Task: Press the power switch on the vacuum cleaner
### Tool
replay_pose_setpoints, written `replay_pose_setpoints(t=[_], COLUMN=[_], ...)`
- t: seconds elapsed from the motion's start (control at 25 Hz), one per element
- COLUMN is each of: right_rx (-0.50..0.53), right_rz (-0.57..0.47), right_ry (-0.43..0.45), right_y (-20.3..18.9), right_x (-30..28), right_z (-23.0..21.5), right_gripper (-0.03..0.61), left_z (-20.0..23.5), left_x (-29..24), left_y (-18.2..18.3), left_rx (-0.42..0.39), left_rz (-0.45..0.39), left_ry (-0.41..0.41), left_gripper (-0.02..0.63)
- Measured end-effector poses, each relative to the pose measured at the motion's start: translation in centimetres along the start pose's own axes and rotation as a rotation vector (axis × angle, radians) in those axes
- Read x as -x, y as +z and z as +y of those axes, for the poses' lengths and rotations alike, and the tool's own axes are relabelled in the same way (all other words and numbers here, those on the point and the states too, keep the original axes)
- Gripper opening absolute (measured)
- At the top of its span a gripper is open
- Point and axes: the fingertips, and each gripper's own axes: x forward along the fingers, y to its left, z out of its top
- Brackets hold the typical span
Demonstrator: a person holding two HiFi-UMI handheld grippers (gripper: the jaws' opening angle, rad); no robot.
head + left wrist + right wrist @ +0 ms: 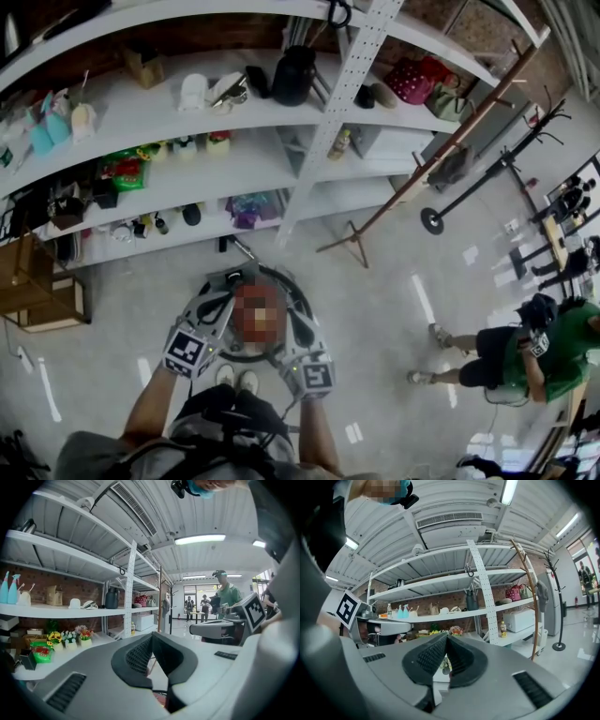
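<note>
White shelving (187, 122) lines the brick wall, loaded with bottles, bags and small flower pots. On the pale floor (394, 309) in front of it lies the round, dark-rimmed vacuum cleaner (292, 286), partly under a blurred patch. Both claws overlap it in the head view, and contact cannot be judged. The left claw (151, 637) has its ribbed pads tip to tip, gripping nothing. The right claw (446, 637) is likewise pressed together and empty. A person in green (553, 352) stands well off to the right.
</note>
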Motion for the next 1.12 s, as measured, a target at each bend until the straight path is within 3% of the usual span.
replay_pose_setpoints(t=[1.12], right_rx=[0.043], right_rz=[-0.103], right_ry=[-0.062], right_y=[3.9], right_x=[6.3], right_z=[-0.5], right_gripper=[0.011], left_z=[0.1], left_x=[4.7], left_y=[4.2], left_rx=[-0.038], left_rz=[-0.097], left_ry=[0.078], left_gripper=[0.009])
